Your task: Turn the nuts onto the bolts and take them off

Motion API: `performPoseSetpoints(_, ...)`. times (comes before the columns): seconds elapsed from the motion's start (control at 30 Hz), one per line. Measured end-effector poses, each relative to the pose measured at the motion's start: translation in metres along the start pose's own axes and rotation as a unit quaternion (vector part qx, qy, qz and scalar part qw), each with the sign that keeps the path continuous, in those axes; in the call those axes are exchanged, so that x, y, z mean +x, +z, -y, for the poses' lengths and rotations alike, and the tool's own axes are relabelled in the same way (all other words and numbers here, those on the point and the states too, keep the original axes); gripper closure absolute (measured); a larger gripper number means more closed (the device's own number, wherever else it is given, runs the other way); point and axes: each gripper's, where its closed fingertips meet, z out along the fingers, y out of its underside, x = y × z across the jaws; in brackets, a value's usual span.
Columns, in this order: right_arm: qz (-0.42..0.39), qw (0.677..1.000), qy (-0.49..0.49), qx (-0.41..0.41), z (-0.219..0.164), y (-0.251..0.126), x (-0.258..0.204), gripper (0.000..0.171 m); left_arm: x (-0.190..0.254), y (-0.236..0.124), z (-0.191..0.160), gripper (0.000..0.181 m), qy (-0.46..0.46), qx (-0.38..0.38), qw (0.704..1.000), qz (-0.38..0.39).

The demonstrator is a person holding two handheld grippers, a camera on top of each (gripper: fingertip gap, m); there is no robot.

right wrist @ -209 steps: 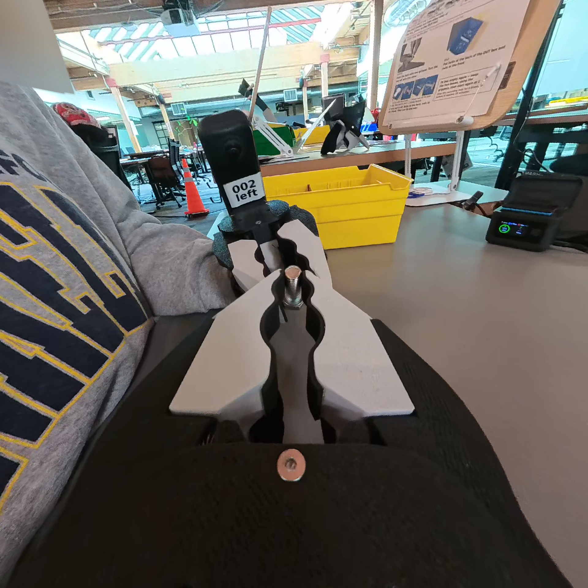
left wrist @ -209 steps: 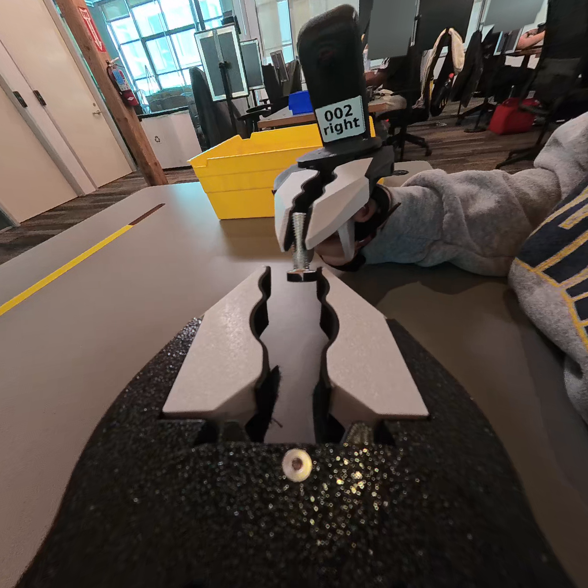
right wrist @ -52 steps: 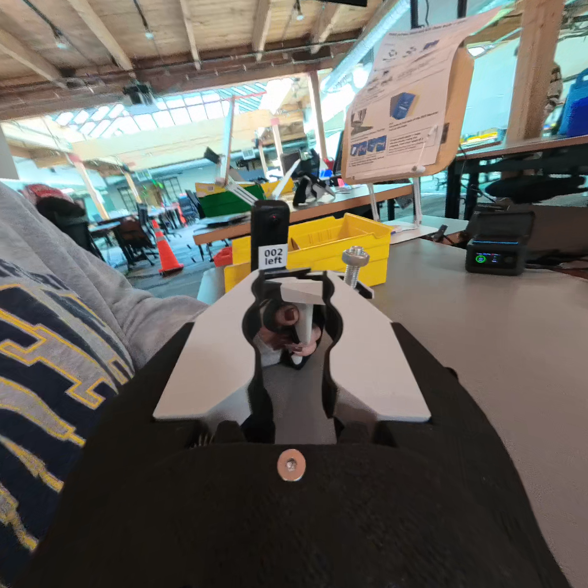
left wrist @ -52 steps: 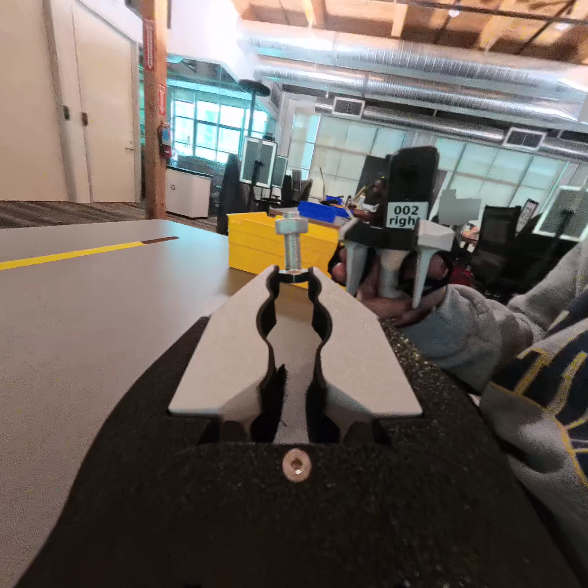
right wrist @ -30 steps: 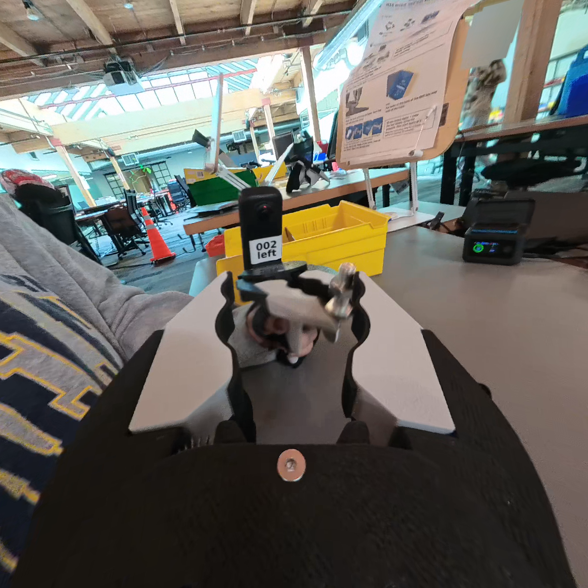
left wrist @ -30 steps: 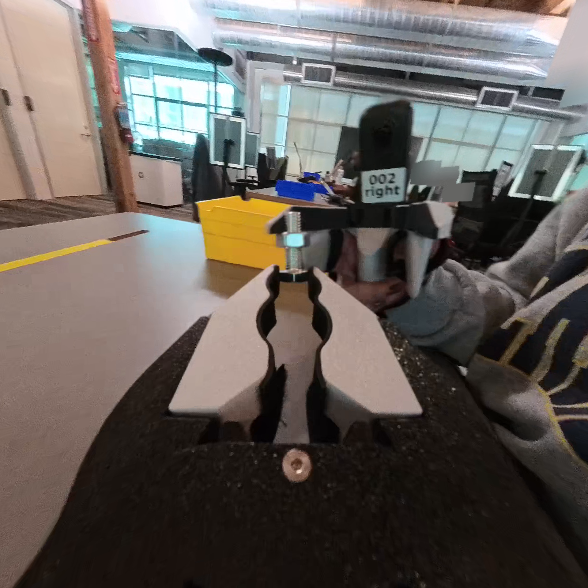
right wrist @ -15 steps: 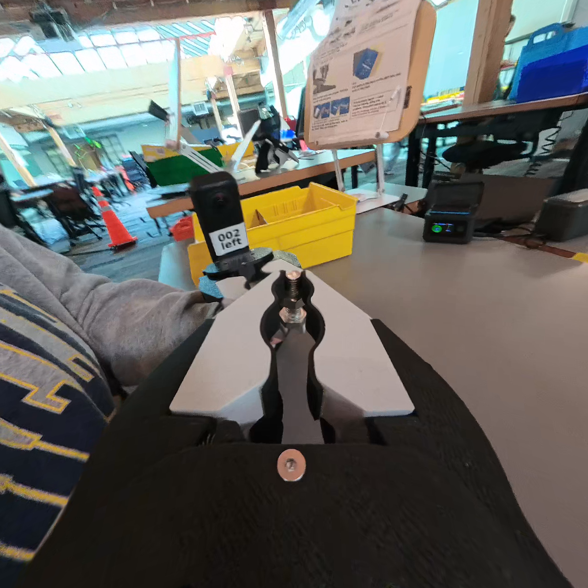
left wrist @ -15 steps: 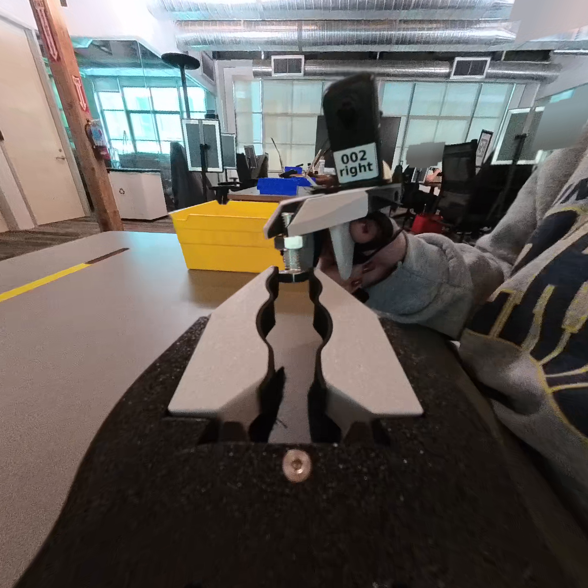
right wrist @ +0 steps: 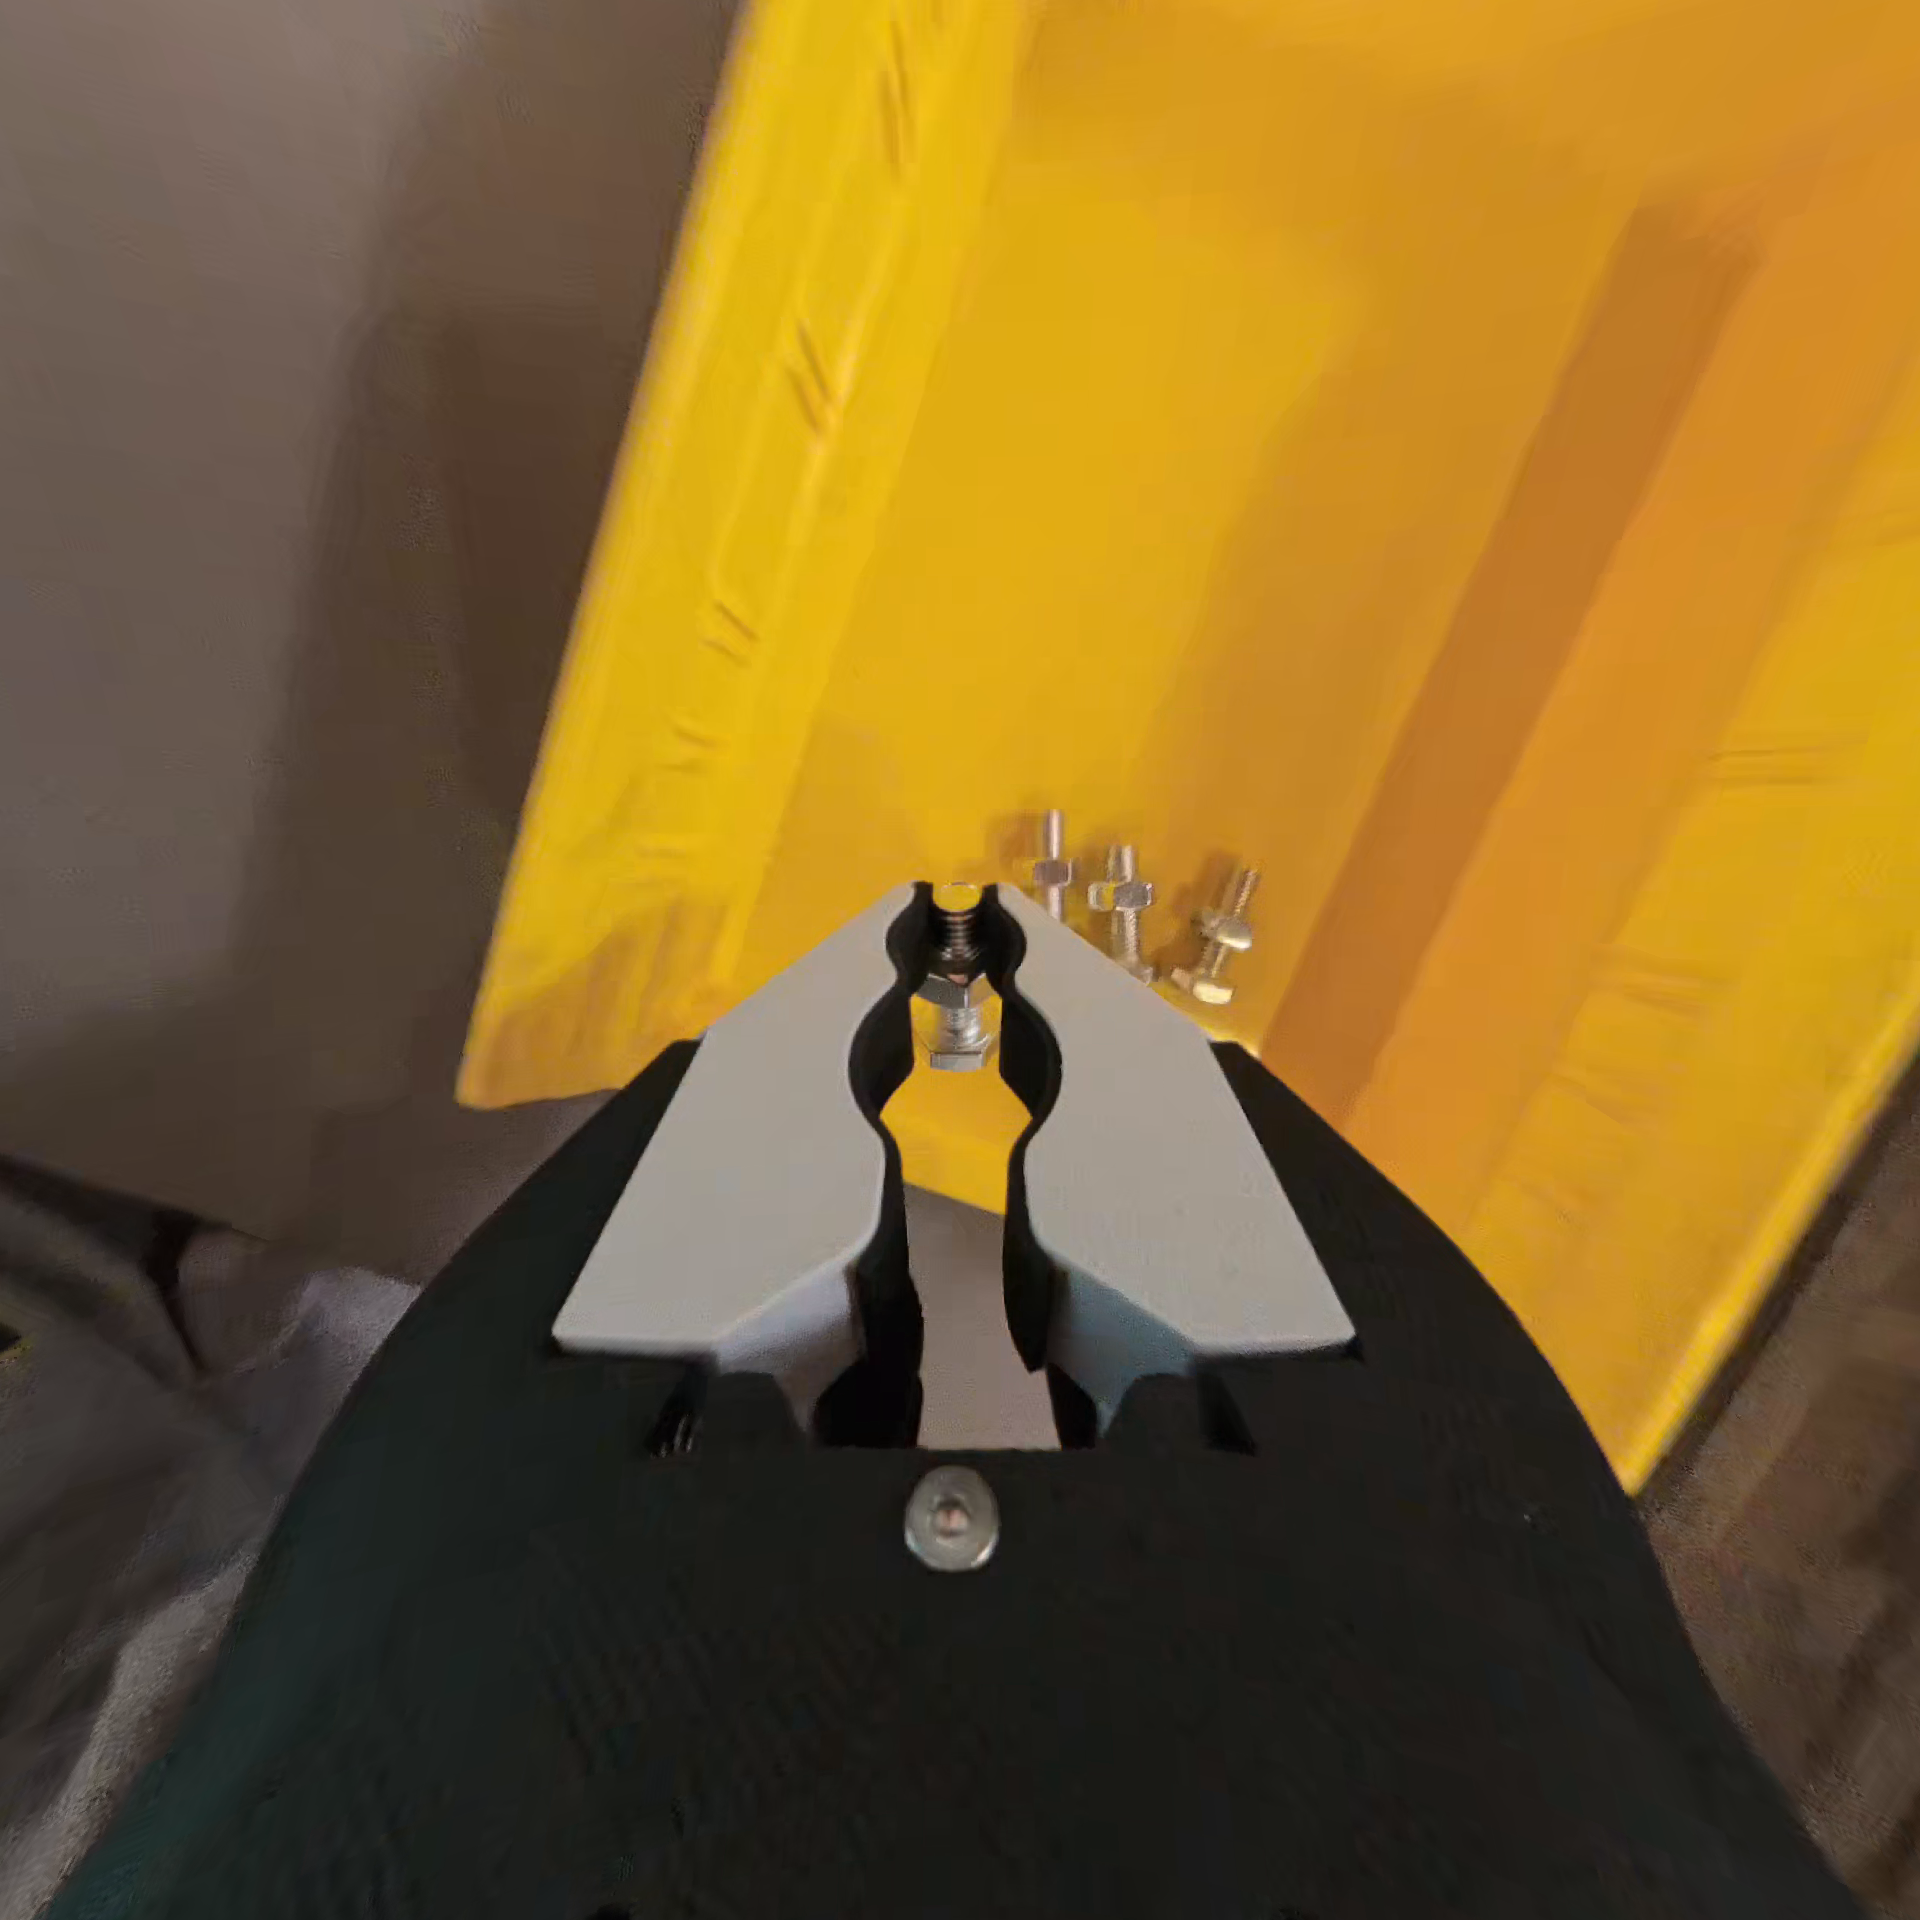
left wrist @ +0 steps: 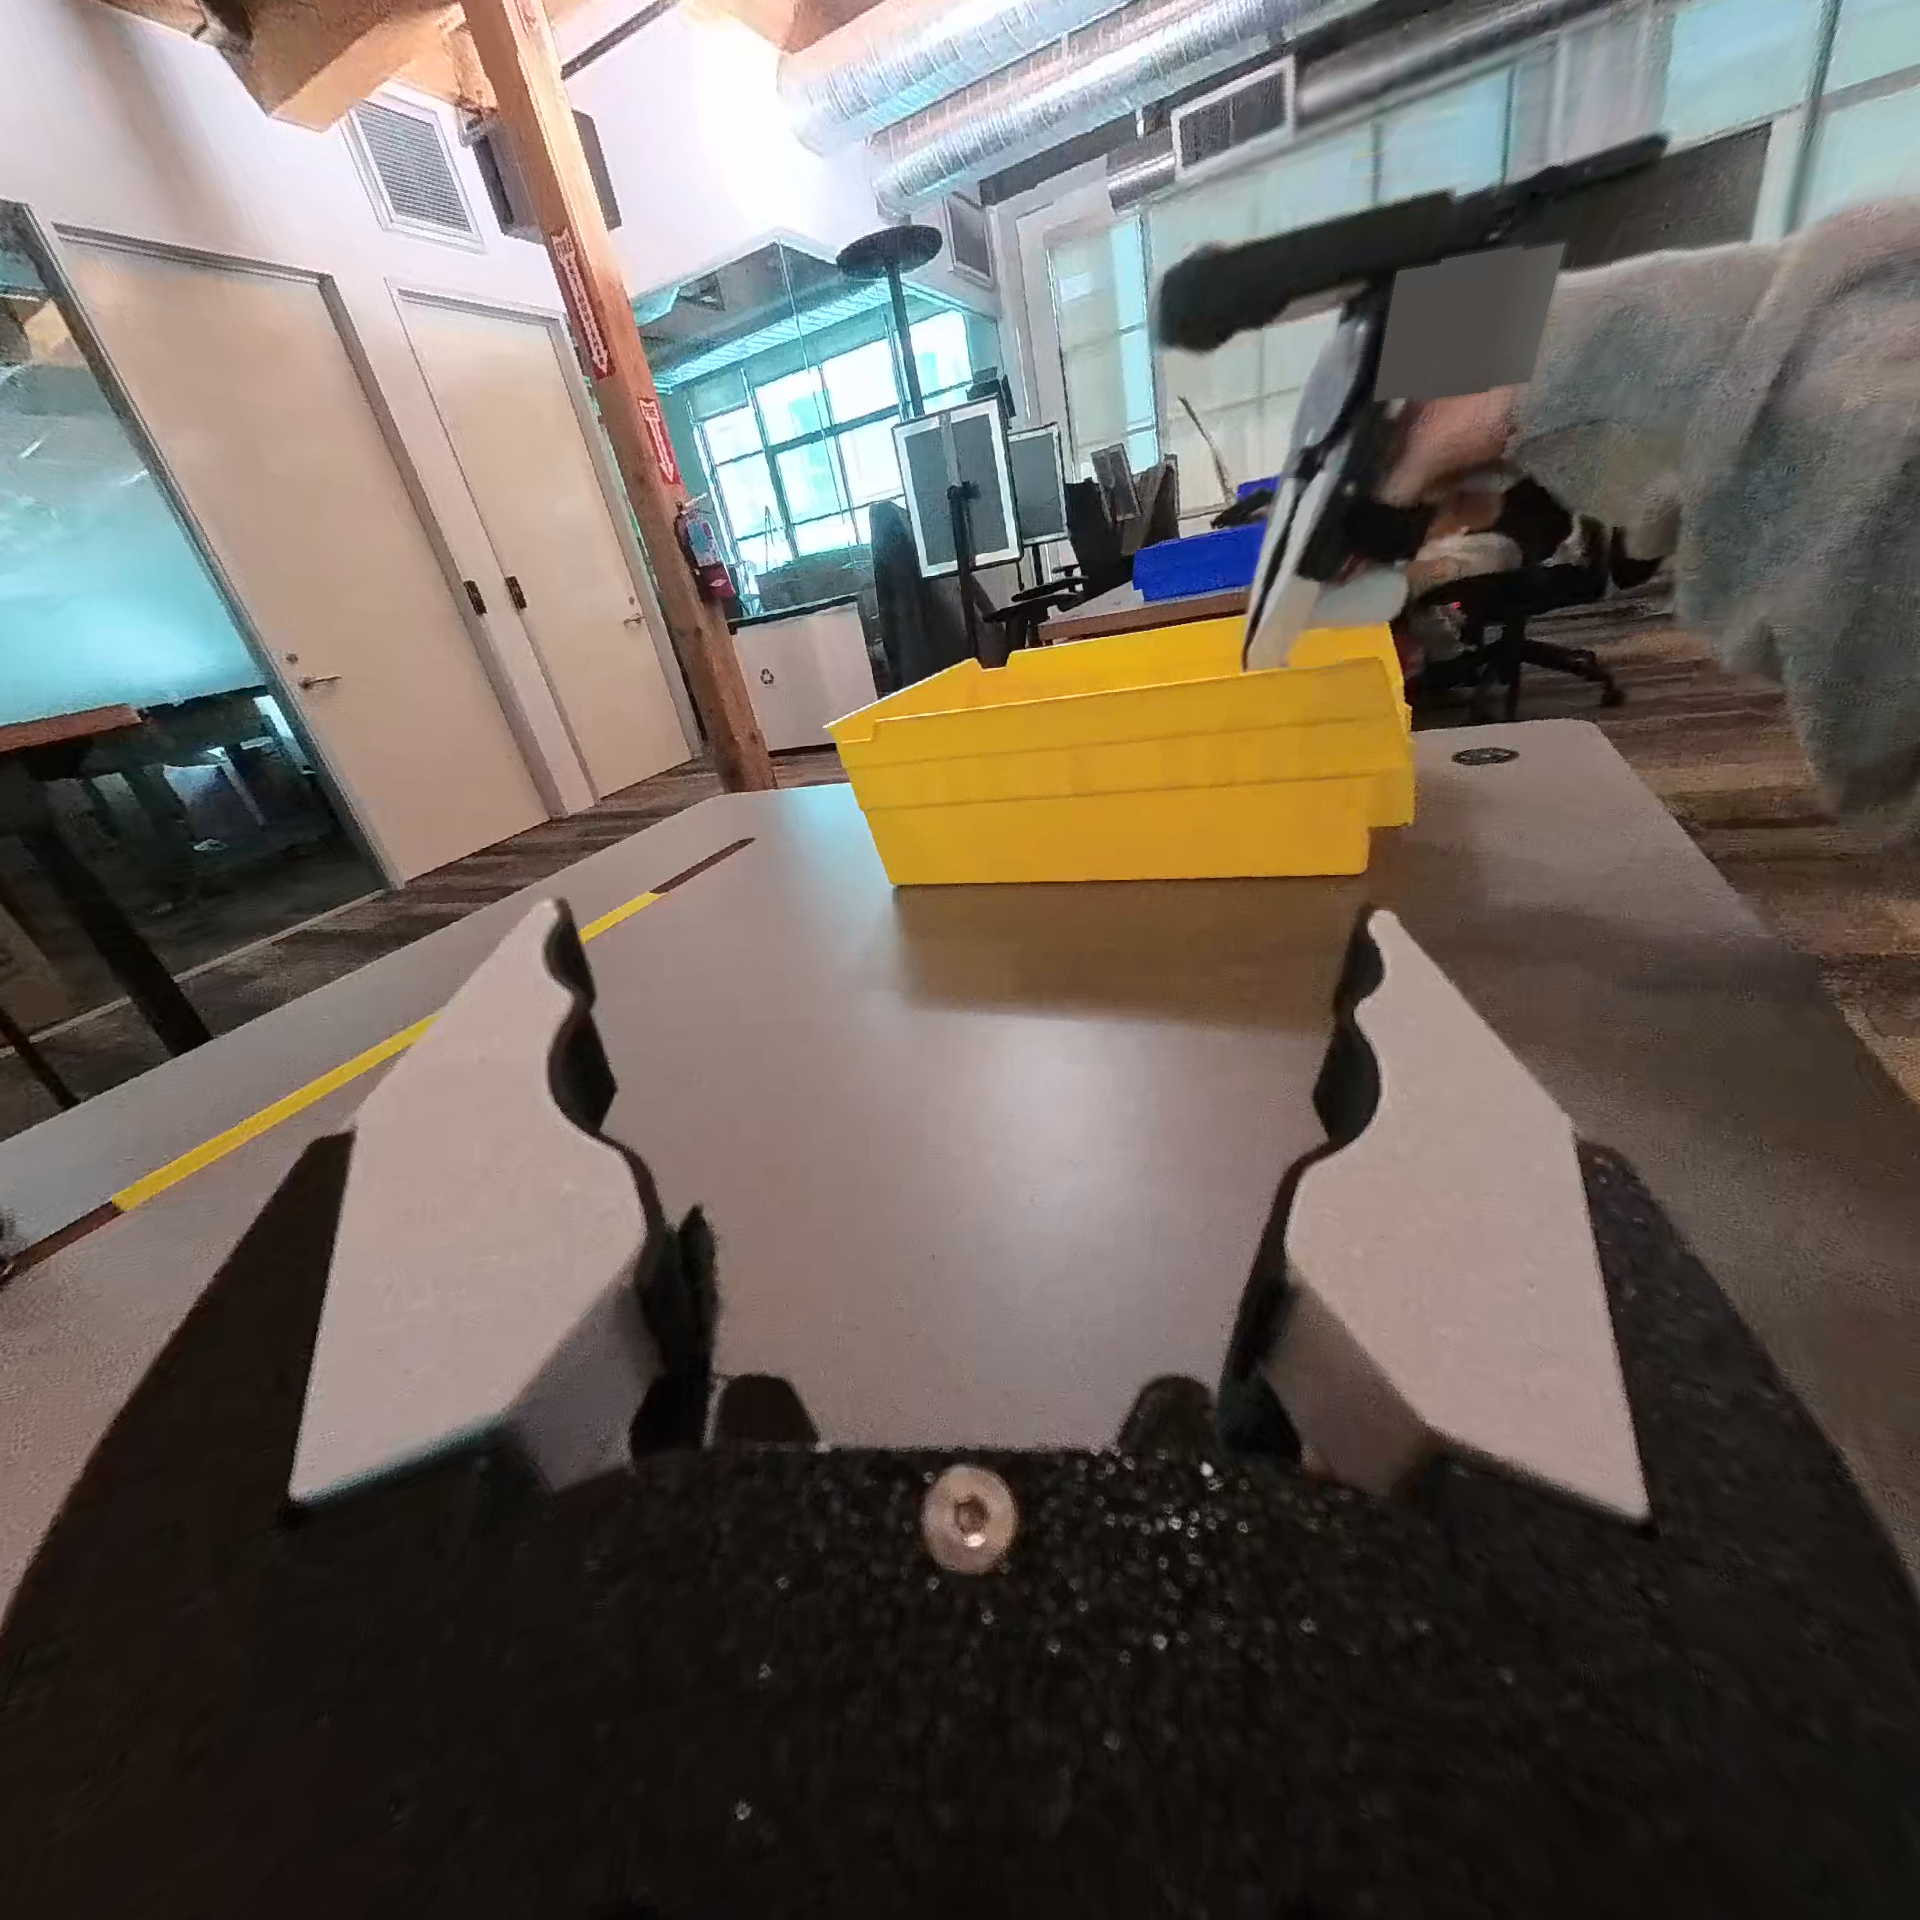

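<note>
My left gripper [left wrist: 961, 935] is open and empty, low over the grey table [left wrist: 956, 1122], a short way in front of the yellow bin [left wrist: 1122, 800]. My right gripper [right wrist: 956, 894] is shut on a bolt with a nut [right wrist: 951, 982] threaded on it, and points down into the yellow bin [right wrist: 1143, 520]. In the left wrist view the right gripper [left wrist: 1288, 613] hangs tilted over the bin's far right side. Three more bolts with nuts [right wrist: 1127, 904] lie on the bin floor just right of my right fingertips.
A divider ridge [right wrist: 1538, 623] runs along the bin floor right of the loose bolts. A yellow tape line [left wrist: 312, 1091] crosses the table at the left. A grey sleeve [left wrist: 1766, 468] fills the upper right of the left wrist view.
The left gripper has let go of the bolt and opened wide. The right gripper, still shut on the bolt with its nut, has swung away and now points down into the yellow bin.
</note>
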Motion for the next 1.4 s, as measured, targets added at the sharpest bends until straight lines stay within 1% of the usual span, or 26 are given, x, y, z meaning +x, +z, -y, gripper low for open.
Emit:
performPoseSetpoints(0.03,0.021,0.999,0.003,-0.035,-0.007,0.012,0.000,0.163,0.001,0.000,0.000,0.044,0.000,0.001,1.000,0.000)
performPoseSetpoints(0.07,0.043,0.997,0.001,-0.061,-0.012,0.022,-0.002,0.163,0.001,0.000,0.001,0.045,-0.001,0.002,1.000,0.000)
performPoseSetpoints(0.13,0.070,0.994,0.000,-0.086,-0.015,0.038,-0.007,0.163,-0.001,-0.001,0.001,0.045,-0.005,0.003,1.000,0.005)
performPoseSetpoints(0.17,0.074,0.994,0.001,-0.086,-0.014,0.044,-0.008,0.155,-0.003,-0.003,0.002,0.044,-0.008,0.004,1.000,0.007)
performPoseSetpoints(0.2,0.075,0.994,0.003,-0.081,-0.013,0.045,-0.010,0.142,-0.004,-0.006,0.003,0.044,-0.010,0.005,1.000,0.010)
performPoseSetpoints(0.23,0.071,0.995,0.008,-0.063,-0.009,0.044,-0.011,0.135,-0.006,-0.005,0.004,0.044,-0.013,0.006,1.000,0.012)
performPoseSetpoints(0.3,0.042,0.998,0.034,0.021,0.006,0.027,-0.007,0.123,-0.009,-0.007,0.005,0.044,-0.014,0.004,1.000,0.019)
performPoseSetpoints(0.37,-0.002,0.986,0.058,0.158,0.025,-0.006,0.002,0.111,-0.013,-0.014,0.008,0.044,-0.012,0.002,0.999,0.032)
performPoseSetpoints(0.43,-0.069,0.950,0.087,0.291,0.029,-0.045,0.020,0.098,-0.016,-0.023,0.015,0.047,-0.004,0.007,0.999,0.049)
performPoseSetpoints(0.5,-0.151,0.900,0.129,0.389,0.014,-0.075,0.047,0.099,-0.019,-0.028,0.024,0.051,0.002,0.023,0.998,0.065)
performPoseSetpoints(0.57,-0.214,0.854,0.158,0.447,-0.007,-0.092,0.073,0.100,-0.017,-0.033,0.029,0.053,-0.007,0.025,0.997,0.069)
performPoseSetpoints(0.6,-0.235,0.841,0.168,0.458,-0.018,-0.094,0.083,0.100,-0.014,-0.036,0.032,0.055,-0.020,0.016,0.997,0.067)
performPoseSetpoints(0.67,-0.267,0.834,0.177,0.450,-0.037,-0.090,0.101,0.099,-0.006,-0.044,0.042,0.064,-0.034,-0.006,0.998,0.056)
performPoseSetpoints(0.7,-0.280,0.836,0.176,0.439,-0.044,-0.086,0.109,0.099,0.002,-0.052,0.051,0.067,-0.029,-0.011,0.998,0.047)
performPoseSetpoints(0.77,-0.291,0.846,0.157,0.418,-0.053,-0.075,0.120,0.098,0.006,-0.069,0.071,0.068,-0.009,-0.016,0.998,0.058)
performPoseSetpoints(0.87,-0.292,0.862,0.122,0.396,-0.055,-0.059,0.129,0.095,-0.002,-0.103,0.097,0.071,0.020,-0.041,0.993,0.112)
performPoseSetpoints(0.93,-0.285,0.878,0.107,0.369,-0.055,-0.047,0.133,0.095,-0.014,-0.129,0.106,0.076,0.043,-0.071,0.982,0.169)
performPoseSetpoints(0.97,-0.281,0.886,0.101,0.354,-0.056,-0.041,0.134,0.095,-0.024,-0.143,0.105,0.082,0.056,-0.099,0.972,0.206)
performPoseSetpoints(1.0,-0.277,0.893,0.096,0.341,-0.056,-0.035,0.136,0.096,-0.034,-0.159,0.101,0.086,0.067,-0.133,0.959,0.243)
performPoseSetpoints(1.03,-0.273,0.900,0.091,0.327,-0.057,-0.031,0.136,0.099,-0.043,-0.175,0.094,0.087,0.072,-0.174,0.944,0.273)
performPoseSetpoints(1.1,-0.260,0.909,0.087,0.313,-0.056,-0.026,0.136,0.111,-0.061,-0.210,0.070,0.084,0.061,-0.267,0.905,0.326)
performPoseSetpoints(1.13,-0.255,0.912,0.086,0.309,-0.056,-0.025,0.136,0.120,-0.065,-0.225,0.055,0.082,0.041,-0.312,0.886,0.340)
performPoseSetpoints(1.23,-0.248,0.922,0.088,0.282,-0.059,-0.020,0.141,0.141,-0.065,-0.254,0.011,0.077,-0.029,-0.418,0.840,0.344)
performPoseSetpoints(1.3,-0.235,0.929,0.095,0.269,-0.060,-0.017,0.142,0.146,-0.067,-0.265,-0.011,0.074,-0.055,-0.471,0.810,0.345)
performPoseSetpoints(1.37,-0.216,0.934,0.105,0.265,-0.059,-0.014,0.141,0.149,-0.067,-0.269,-0.026,0.081,-0.078,-0.499,0.794,0.339)
performPoseSetpoints(1.4,-0.208,0.935,0.110,0.264,-0.058,-0.013,0.141,0.151,-0.067,-0.269,-0.032,0.088,-0.092,-0.513,0.786,0.334)
